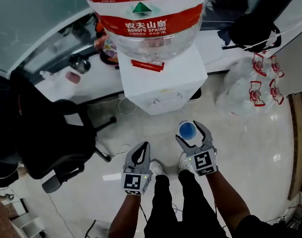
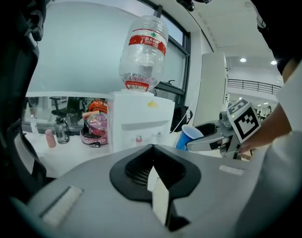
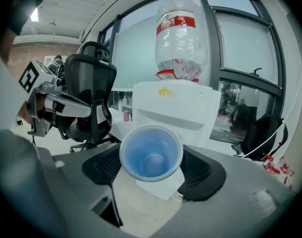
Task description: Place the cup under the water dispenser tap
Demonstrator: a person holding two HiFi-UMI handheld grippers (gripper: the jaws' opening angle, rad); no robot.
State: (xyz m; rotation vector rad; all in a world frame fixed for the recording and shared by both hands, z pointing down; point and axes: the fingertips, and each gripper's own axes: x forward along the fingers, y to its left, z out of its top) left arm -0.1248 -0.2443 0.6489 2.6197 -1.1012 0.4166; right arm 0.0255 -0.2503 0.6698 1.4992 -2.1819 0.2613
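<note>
A blue cup (image 1: 187, 130) stands upright between the jaws of my right gripper (image 1: 191, 133), which is shut on it. The cup hangs in front of the white water dispenser (image 1: 163, 86), which carries a big clear bottle (image 1: 148, 19). In the right gripper view the cup's open mouth (image 3: 151, 153) faces the camera, with the dispenser (image 3: 173, 108) behind it. My left gripper (image 1: 141, 151) is shut and empty, to the left of the right one. From the left gripper view the dispenser's taps (image 2: 139, 139) show on its front, and the cup (image 2: 189, 136) is off to their right.
A black office chair (image 1: 51, 138) stands left of the dispenser. White plastic bags (image 1: 245, 90) with red marks lie on the floor at the right. A white desk (image 1: 86, 78) with small bottles runs behind. The person's legs and shoes (image 1: 158, 168) are below the grippers.
</note>
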